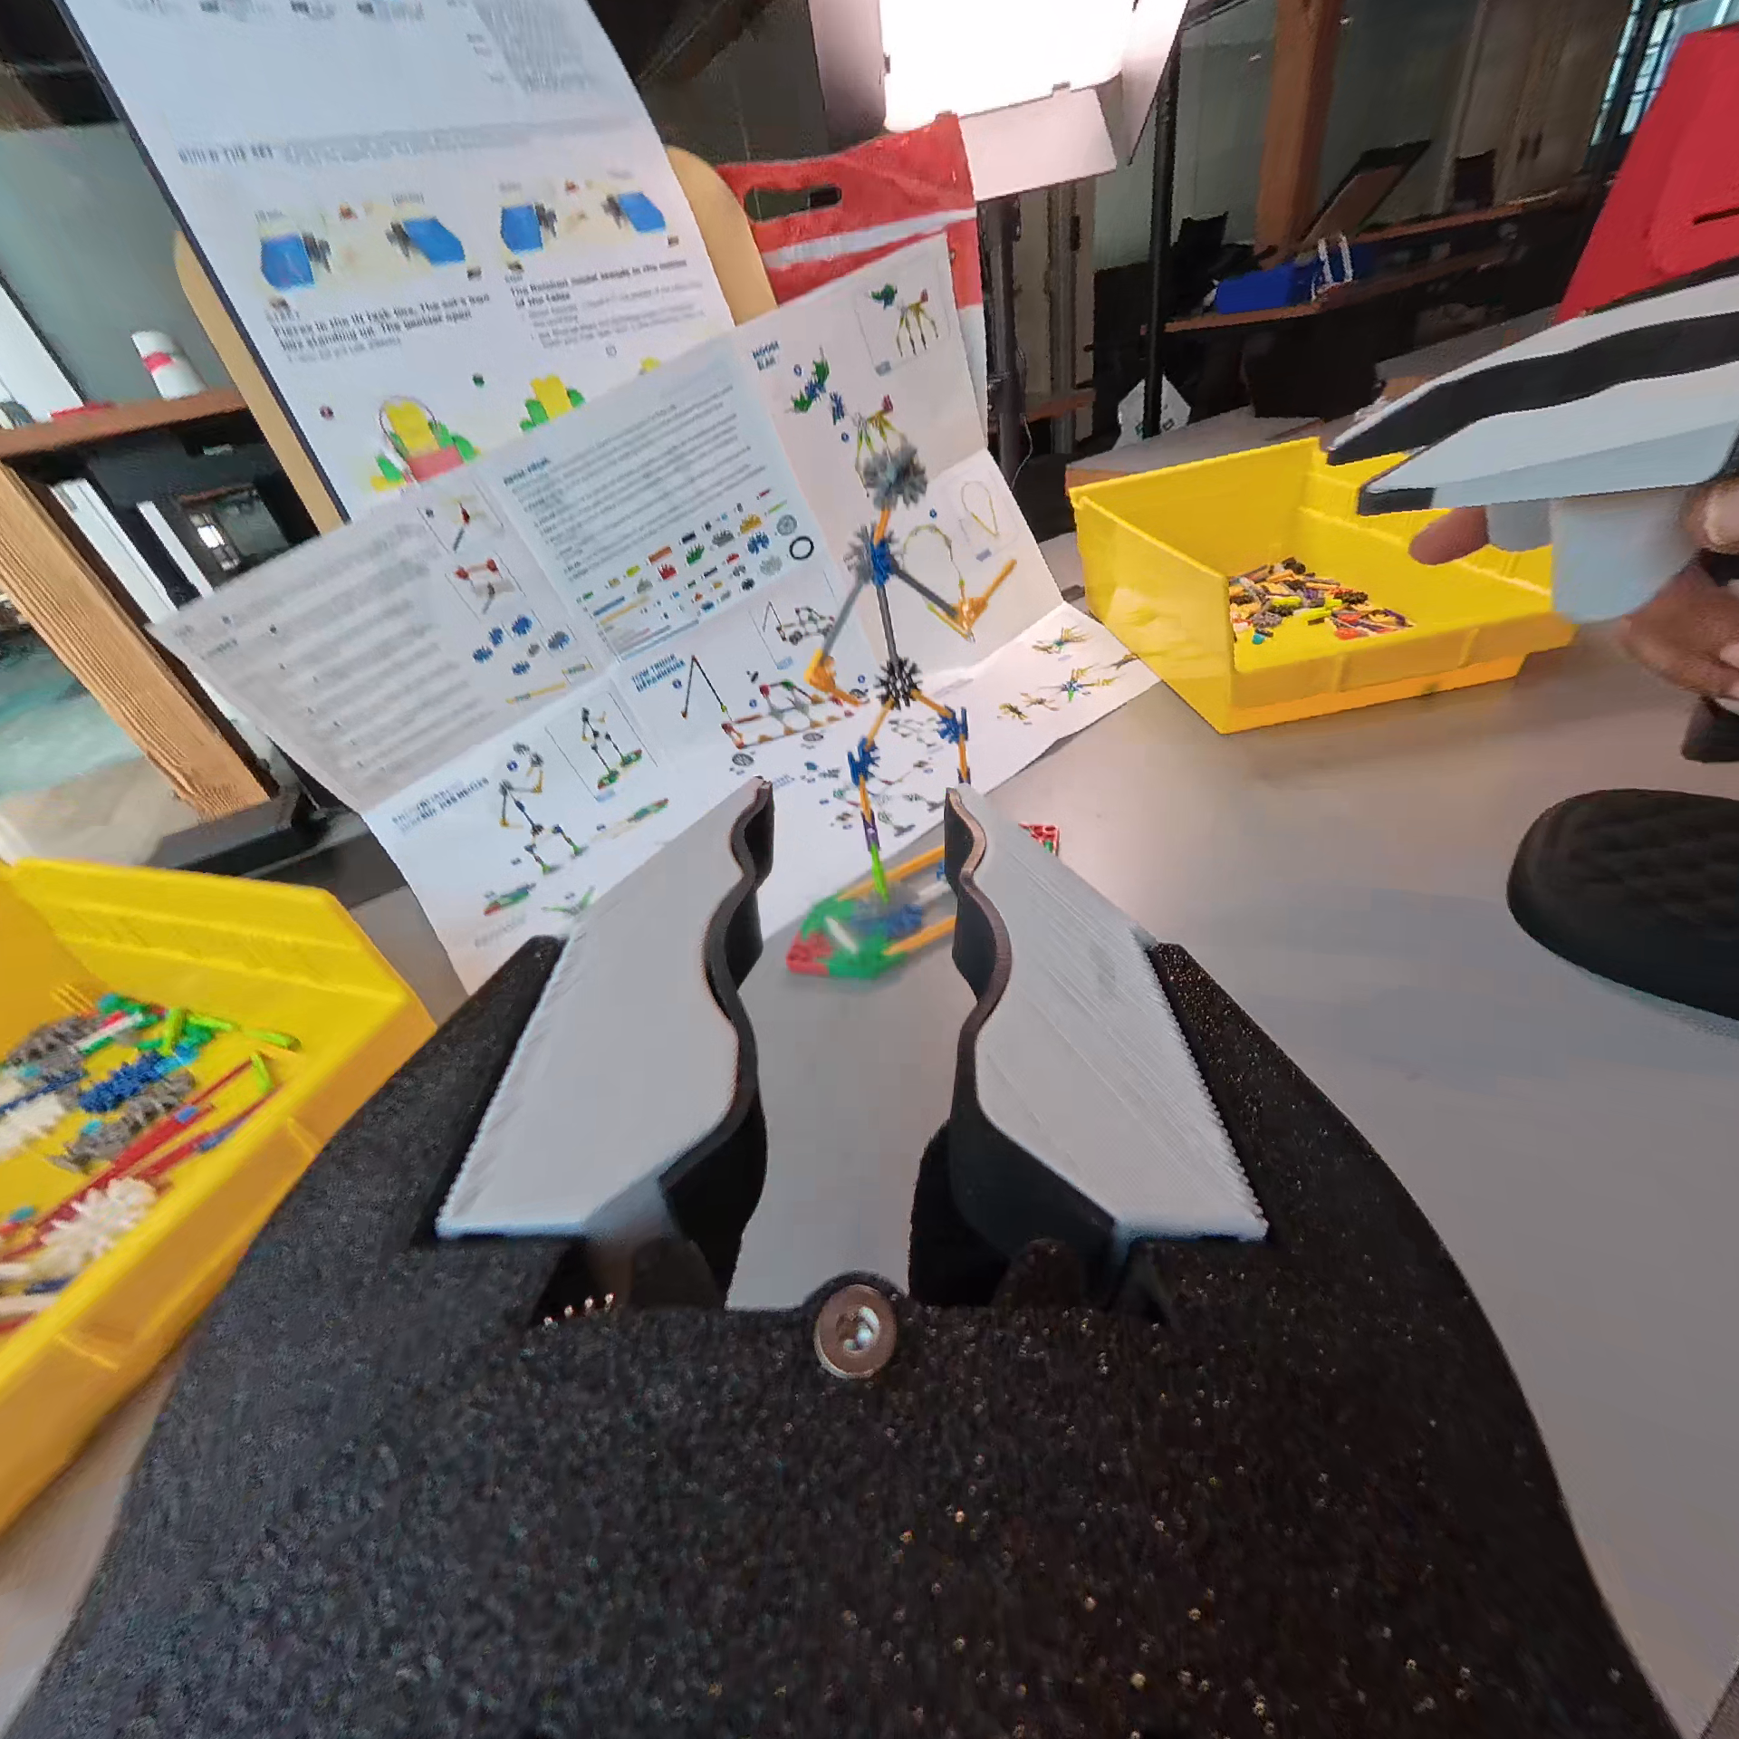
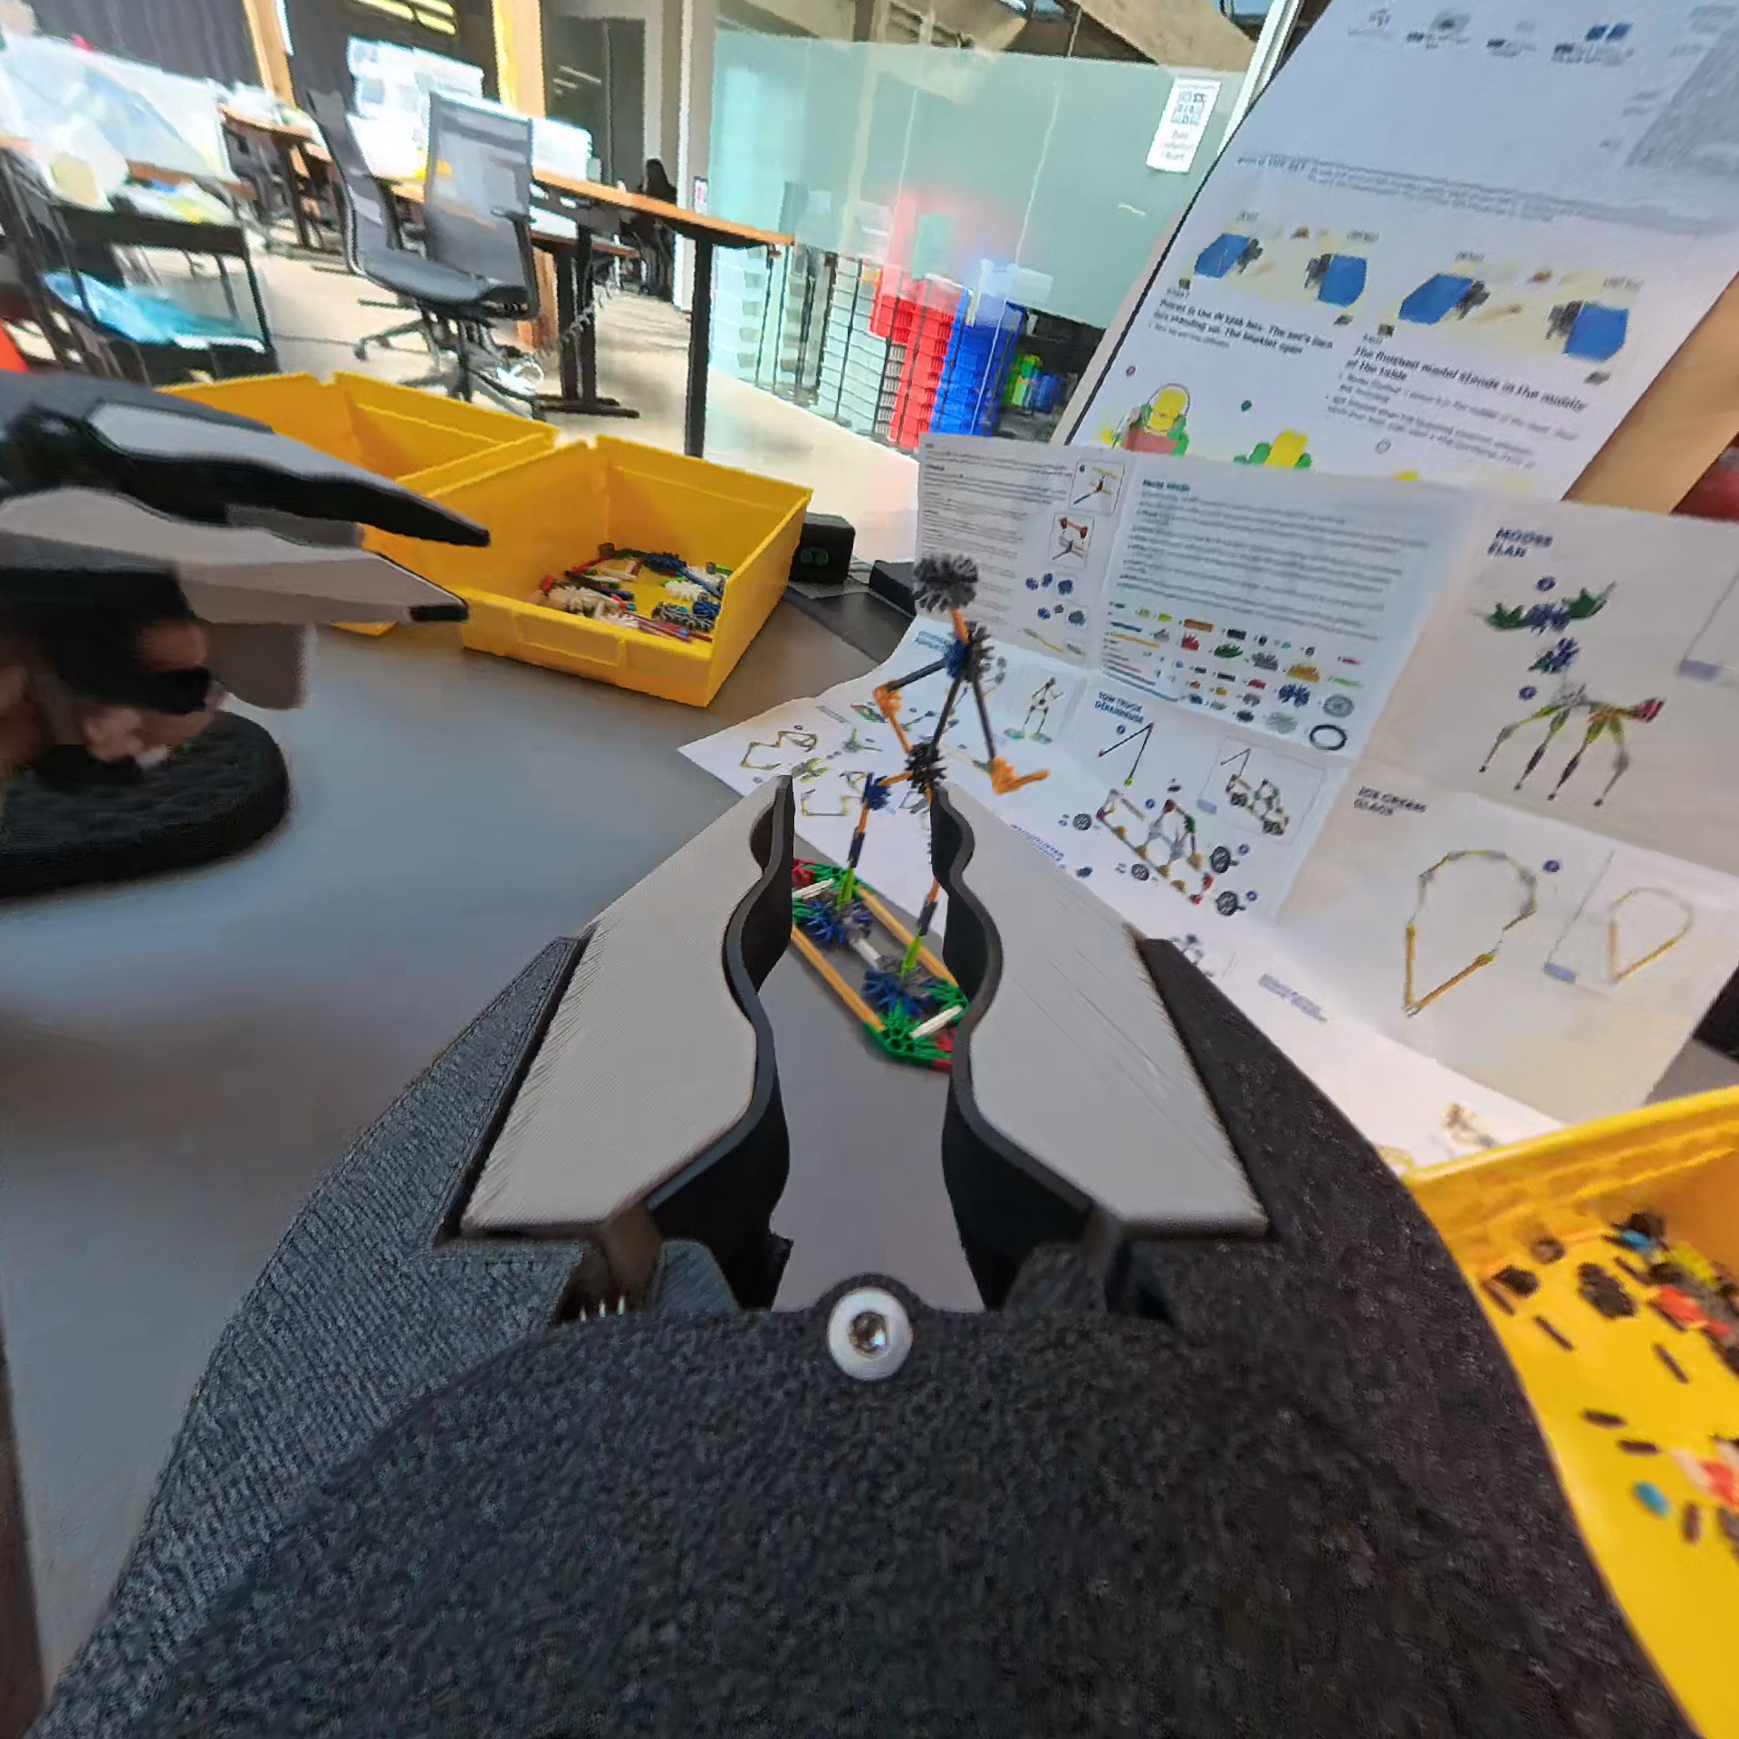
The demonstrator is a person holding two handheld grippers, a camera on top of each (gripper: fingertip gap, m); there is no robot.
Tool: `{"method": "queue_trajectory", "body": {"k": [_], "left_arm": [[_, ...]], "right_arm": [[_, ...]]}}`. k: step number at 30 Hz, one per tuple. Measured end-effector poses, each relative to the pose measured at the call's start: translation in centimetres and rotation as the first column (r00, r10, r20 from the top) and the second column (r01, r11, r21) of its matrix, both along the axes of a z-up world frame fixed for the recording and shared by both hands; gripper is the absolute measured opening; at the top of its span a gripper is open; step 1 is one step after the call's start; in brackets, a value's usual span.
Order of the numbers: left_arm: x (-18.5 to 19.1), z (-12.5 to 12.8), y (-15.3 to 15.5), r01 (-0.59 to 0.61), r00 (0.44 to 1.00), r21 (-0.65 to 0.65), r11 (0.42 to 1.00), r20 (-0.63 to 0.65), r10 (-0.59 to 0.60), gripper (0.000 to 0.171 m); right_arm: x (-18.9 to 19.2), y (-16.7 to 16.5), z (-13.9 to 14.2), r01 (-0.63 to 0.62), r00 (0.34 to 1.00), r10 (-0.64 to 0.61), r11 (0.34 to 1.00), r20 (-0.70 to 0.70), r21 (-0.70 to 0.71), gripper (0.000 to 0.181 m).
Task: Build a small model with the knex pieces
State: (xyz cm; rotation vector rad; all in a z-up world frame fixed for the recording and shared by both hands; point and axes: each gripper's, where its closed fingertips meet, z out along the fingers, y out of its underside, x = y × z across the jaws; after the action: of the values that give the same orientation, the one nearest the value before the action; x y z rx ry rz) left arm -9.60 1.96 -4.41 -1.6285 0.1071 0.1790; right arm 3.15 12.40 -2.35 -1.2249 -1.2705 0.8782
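Left wrist view: left gripper (image 1: 861, 800) and right gripper (image 2: 861, 800) — both spread, empty — face the rod-and-connector figure (image 1: 885, 678) standing just ahead on the table (image 1: 1270, 1035).

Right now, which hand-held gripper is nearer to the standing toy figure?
The right hand-held gripper: its open fingers flank the toy figure above the base. The left hand-held gripper is also open but stays short of it, the figure's base lying ahead between its fingertips.

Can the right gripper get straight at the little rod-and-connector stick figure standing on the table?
Probably yes: the right gripper, jaws open and empty, faces the colourful rod-and-connector stick figure with only bare grey table between.
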Motion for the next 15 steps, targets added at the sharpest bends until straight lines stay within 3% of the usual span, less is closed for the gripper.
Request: {"method": "queue_trajectory", "body": {"k": [2, 5, 8, 11, 13, 15], "left_arm": [[-0.3, 2.0, 0.7, 0.049, 0.998, -0.01, 0.999, -0.036, -0.05, 0.034], [-0.6, 2.9, 2.7, 0.186, 0.982, -0.029, 0.982, 0.02, -0.186, 0.027], [-2.0, 1.1, 5.8, 0.286, 0.954, -0.068, 0.956, 0.117, -0.277, 0.019], [-3.9, -1.5, 8.7, 0.326, 0.933, -0.116, 0.938, 0.198, -0.3, 0.019], [-4.5, -3.1, 10.4, 0.349, 0.931, -0.139, 0.927, 0.17, -0.324, 0.019], [-3.8, -4.2, 11.7, 0.438, 0.896, -0.122, 0.891, 0.142, -0.421, 0.022]], "right_arm": [[-1.5, 1.7, 0.9, -0.001, 0.998, -0.005, 0.995, 0.059, 0.096, 0.028], [-4.4, 4.9, -0.1, 0.008, 0.986, -0.037, 0.984, 0.161, 0.178, 0.038], [-7.3, 7.2, -2.5, -0.012, 0.972, -0.019, 0.992, 0.235, 0.128, 0.054], [-9.7, 8.1, -6.6, -0.057, 0.953, 0.056, 0.998, 0.299, -0.005, 0.064], [-11.1, 7.8, -9.6, -0.111, 0.939, 0.142, 0.987, 0.313, -0.113, 0.059], [-12.3, 8.0, -11.9, -0.133, 0.929, 0.171, 0.982, 0.327, -0.133, 0.024]]}}
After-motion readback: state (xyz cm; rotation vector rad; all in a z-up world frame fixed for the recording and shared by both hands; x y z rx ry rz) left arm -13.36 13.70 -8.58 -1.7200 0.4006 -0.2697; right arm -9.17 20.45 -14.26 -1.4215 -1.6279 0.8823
